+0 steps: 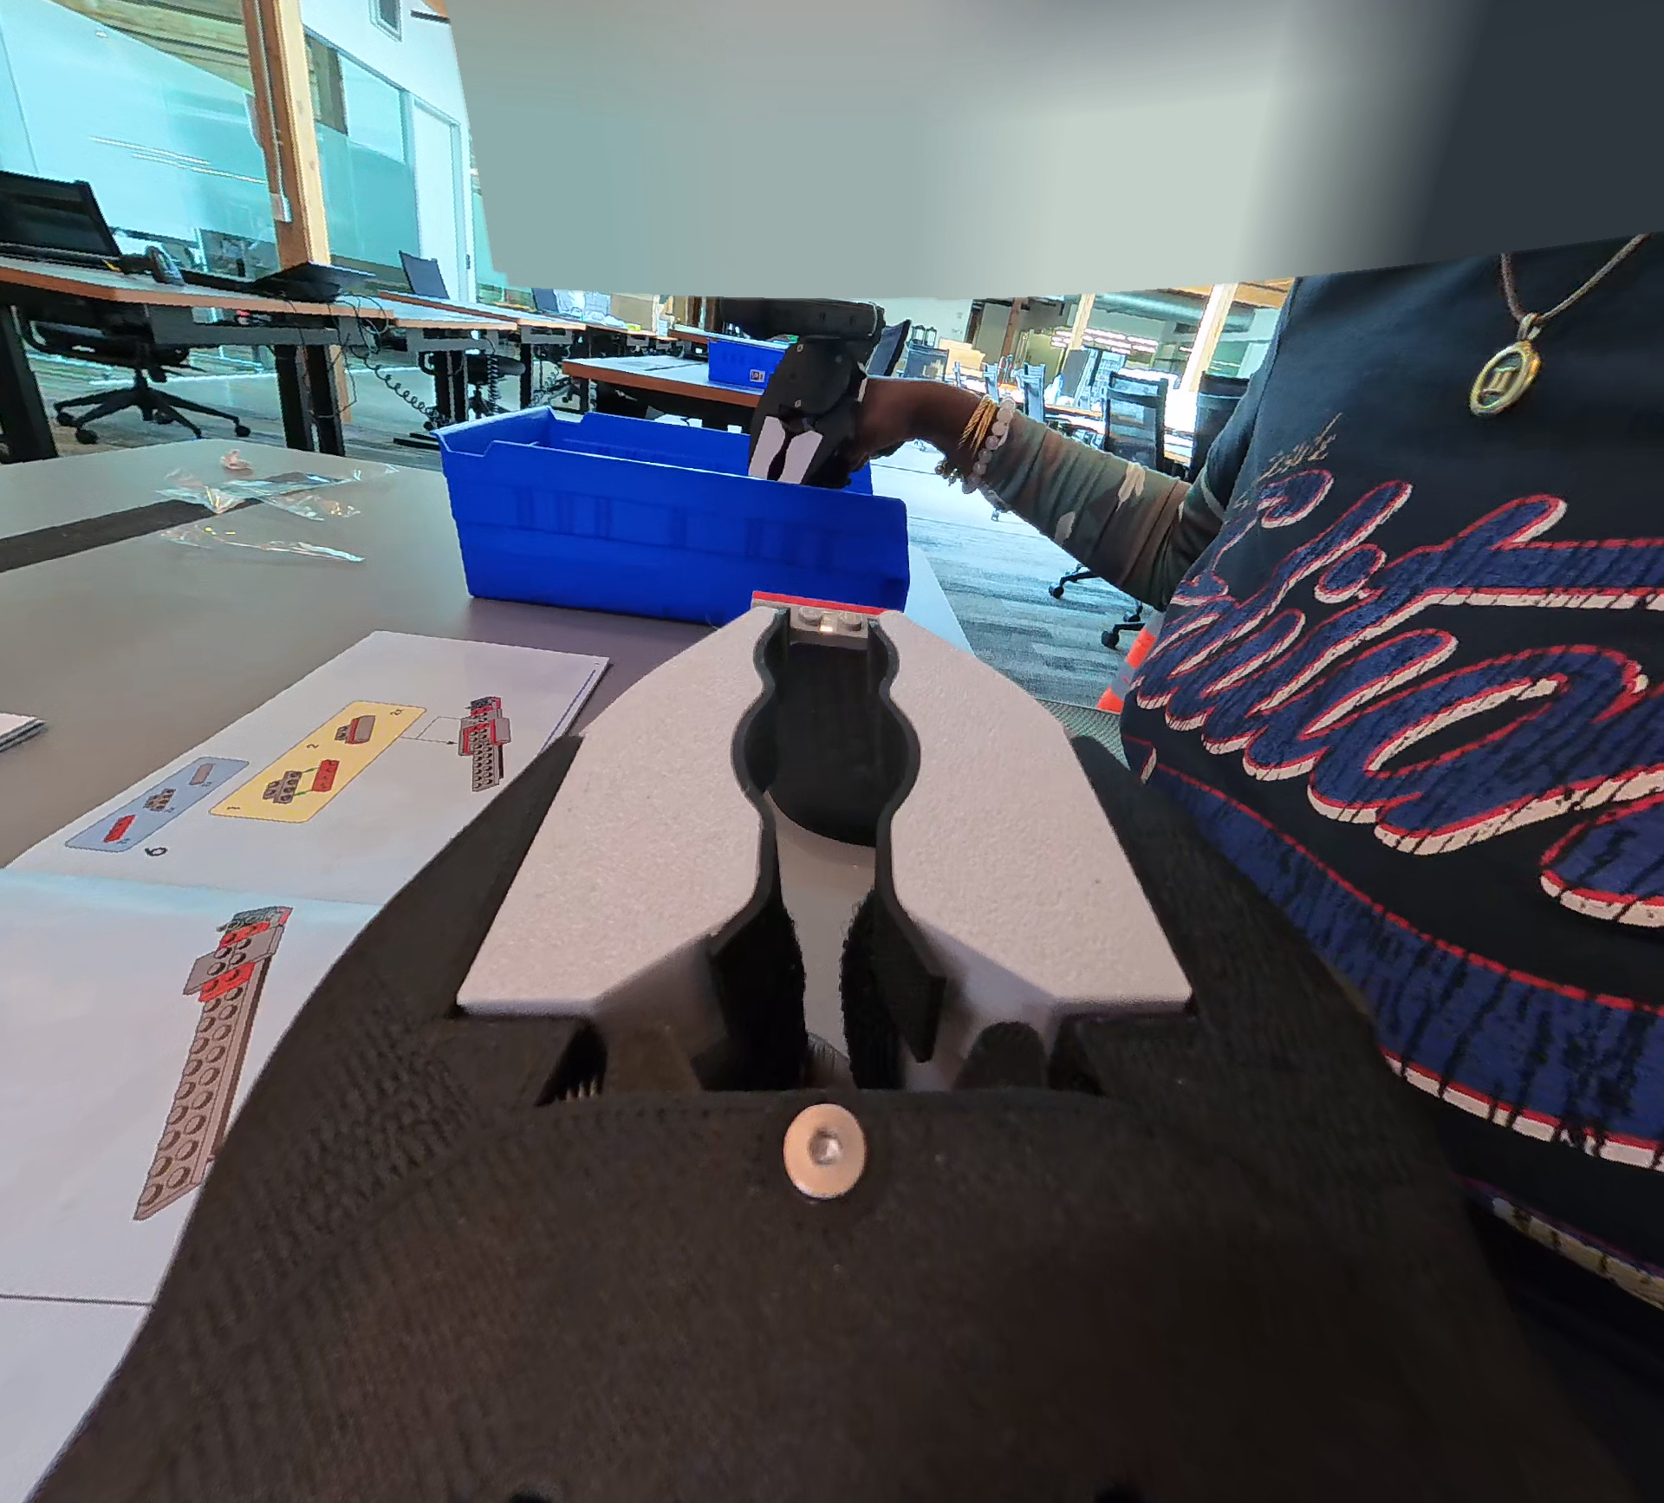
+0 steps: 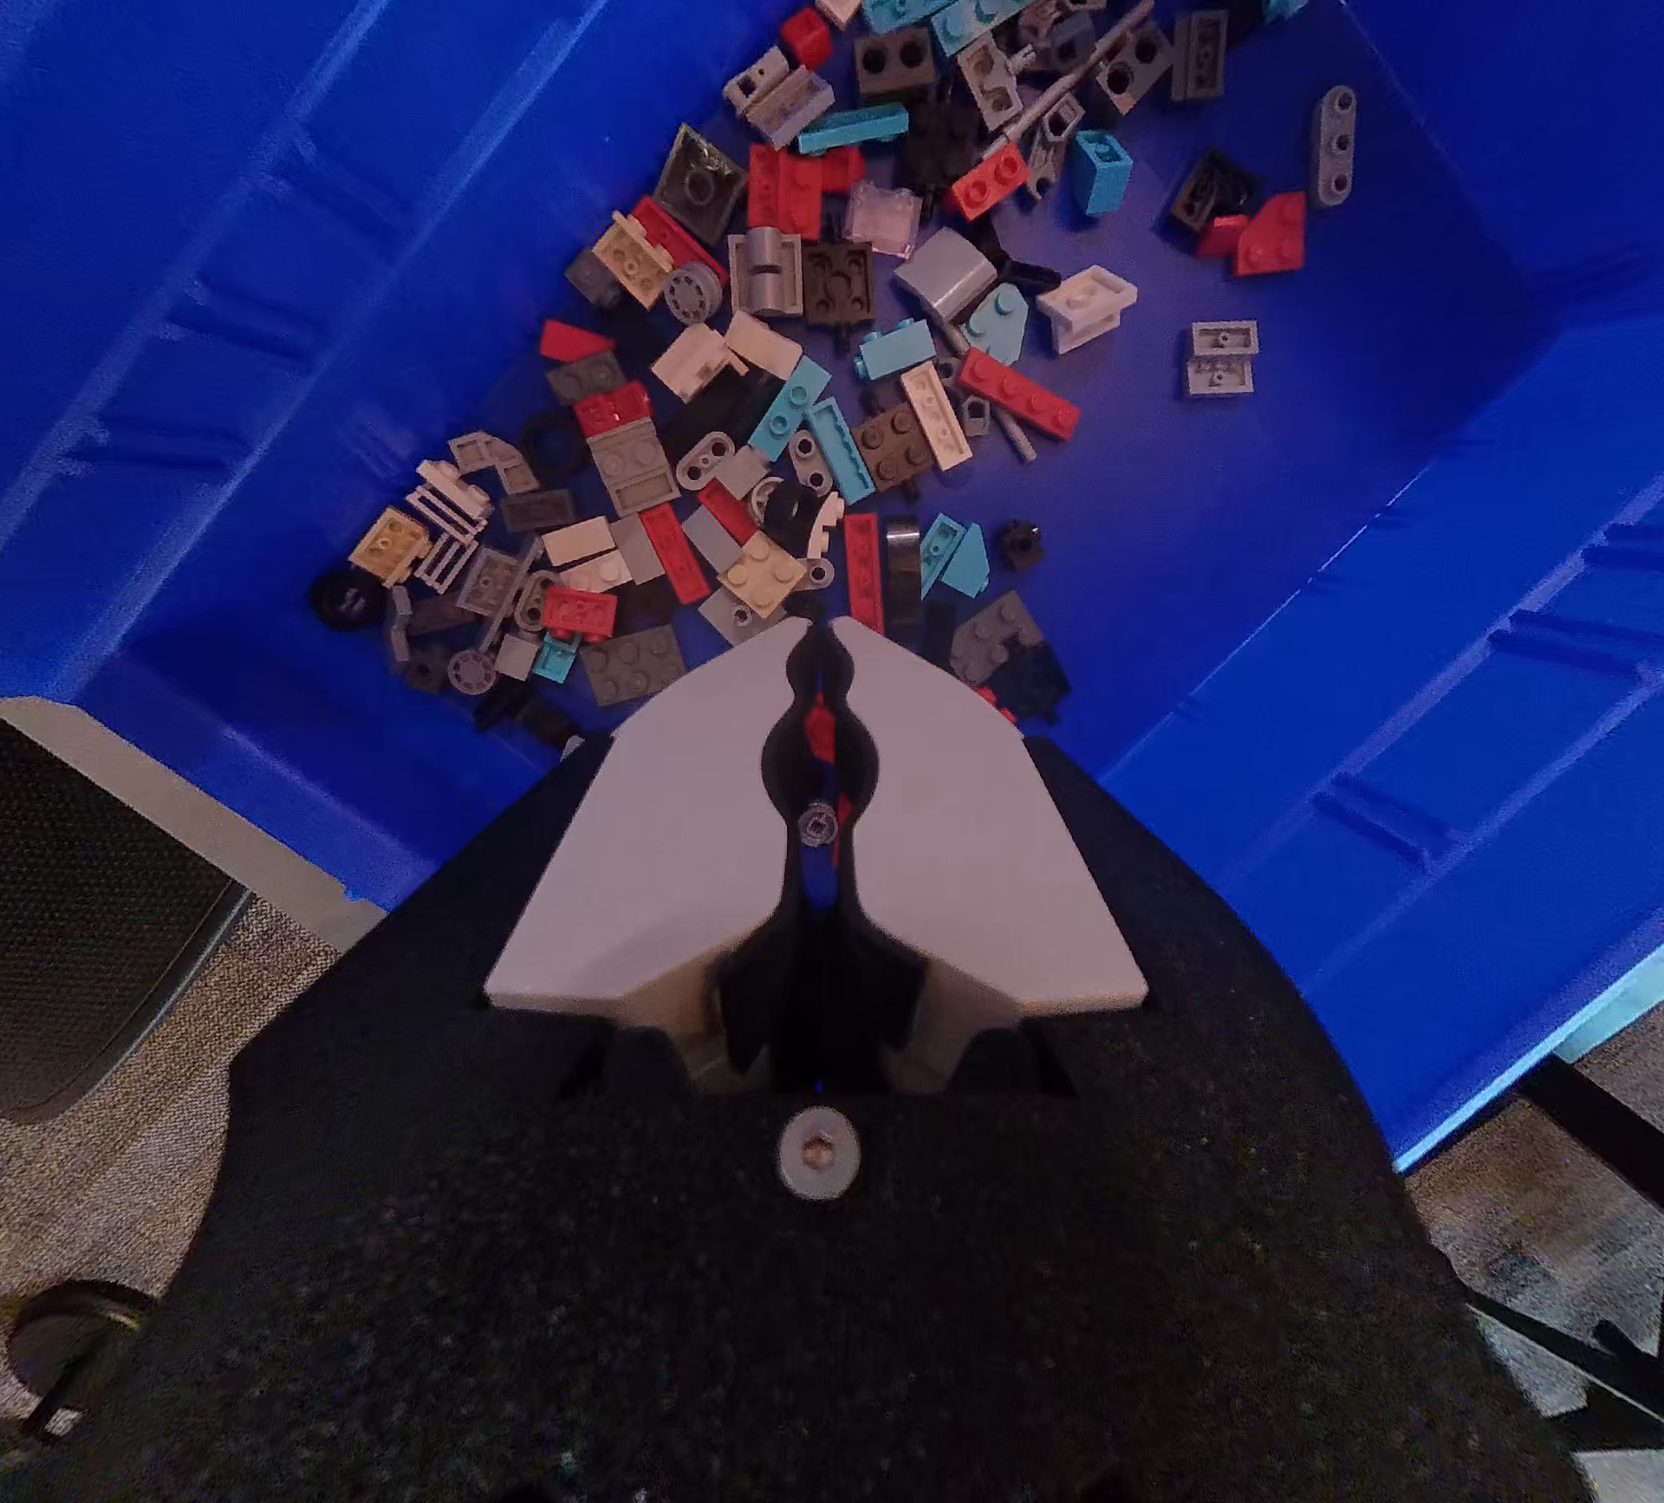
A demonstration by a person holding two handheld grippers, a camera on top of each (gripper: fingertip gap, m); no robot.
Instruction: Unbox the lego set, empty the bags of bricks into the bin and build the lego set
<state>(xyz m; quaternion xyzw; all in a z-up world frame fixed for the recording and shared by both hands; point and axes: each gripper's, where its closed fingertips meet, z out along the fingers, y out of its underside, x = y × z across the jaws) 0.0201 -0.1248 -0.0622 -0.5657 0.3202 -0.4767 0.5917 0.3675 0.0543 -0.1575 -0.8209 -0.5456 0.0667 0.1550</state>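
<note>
We hold two grippers. Our left gripper (image 1: 827, 624) is clamped on a small grey-and-red brick assembly (image 1: 818, 613), held above the table (image 1: 180, 604) just in front of the one blue bin (image 1: 671, 537). Our right gripper (image 2: 819, 631) reaches down into that bin; its tips are nearly together, and we cannot tell whether anything is pinched between them. The loose bricks (image 2: 810, 343) lie piled on the bin floor, too many to count: red, teal, grey, black, tan and white. One open instruction booklet (image 1: 270, 793) lies on the table to the left, its printed step numbers too small to read reliably. Several empty clear bags (image 1: 261, 505) lie farther back.
</note>
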